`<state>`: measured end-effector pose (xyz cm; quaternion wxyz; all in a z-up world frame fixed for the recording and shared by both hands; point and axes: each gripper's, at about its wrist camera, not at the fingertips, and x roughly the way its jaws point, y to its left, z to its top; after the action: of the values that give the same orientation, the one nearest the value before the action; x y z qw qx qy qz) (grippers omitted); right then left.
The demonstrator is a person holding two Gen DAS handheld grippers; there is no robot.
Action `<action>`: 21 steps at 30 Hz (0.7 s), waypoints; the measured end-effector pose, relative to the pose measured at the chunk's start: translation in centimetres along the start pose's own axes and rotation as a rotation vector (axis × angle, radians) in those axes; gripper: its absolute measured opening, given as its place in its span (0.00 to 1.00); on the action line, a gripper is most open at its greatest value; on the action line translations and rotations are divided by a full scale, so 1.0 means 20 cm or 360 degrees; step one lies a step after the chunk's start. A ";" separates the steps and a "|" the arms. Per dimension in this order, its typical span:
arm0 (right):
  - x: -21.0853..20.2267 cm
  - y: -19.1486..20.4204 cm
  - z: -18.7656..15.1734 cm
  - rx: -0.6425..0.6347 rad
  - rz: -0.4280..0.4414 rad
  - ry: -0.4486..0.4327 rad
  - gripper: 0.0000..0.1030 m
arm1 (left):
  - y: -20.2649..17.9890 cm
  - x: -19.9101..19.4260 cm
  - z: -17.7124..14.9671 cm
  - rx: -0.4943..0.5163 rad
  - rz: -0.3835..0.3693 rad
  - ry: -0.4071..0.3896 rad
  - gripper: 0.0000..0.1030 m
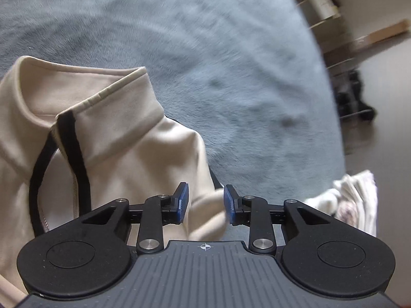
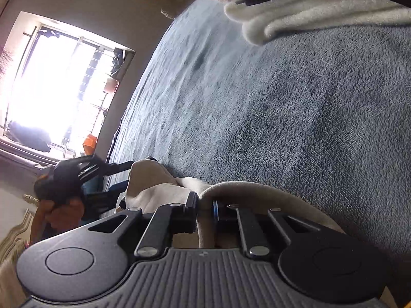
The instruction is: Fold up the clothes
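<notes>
A cream jacket (image 1: 110, 138) with a stand-up collar and black zip trim lies on a blue-grey fleece blanket (image 1: 231, 64). My left gripper (image 1: 206, 202) hovers over the jacket's right edge. Its blue pads (image 1: 183, 202) stand apart, and a cream fold lies below the gap without being pinched. In the right wrist view my right gripper (image 2: 204, 208) is shut on a raised fold of the cream jacket (image 2: 231, 192) near the blanket (image 2: 282, 115). The left gripper (image 2: 127, 175) shows at the left of that view, by the far end of the same fabric.
A heap of white clothes (image 1: 354, 200) lies at the blanket's right edge, with floor and shelves (image 1: 334, 25) beyond. Fluffy white and pink clothes (image 2: 308, 7) lie further up the blanket. A bright window (image 2: 51, 89) and a person's hand (image 2: 61, 205) are at the left.
</notes>
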<state>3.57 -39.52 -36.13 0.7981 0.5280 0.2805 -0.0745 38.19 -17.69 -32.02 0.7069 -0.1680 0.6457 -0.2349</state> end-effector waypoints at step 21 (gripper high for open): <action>0.02 -0.01 0.04 0.0026 0.0005 0.0002 0.15 | -0.37 0.44 0.28 0.0232 0.0801 0.0731 0.44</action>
<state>4.13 -40.32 -36.27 0.7937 0.5351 0.2794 -0.0752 43.44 -29.04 -34.77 0.5891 0.1048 0.7905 -0.1304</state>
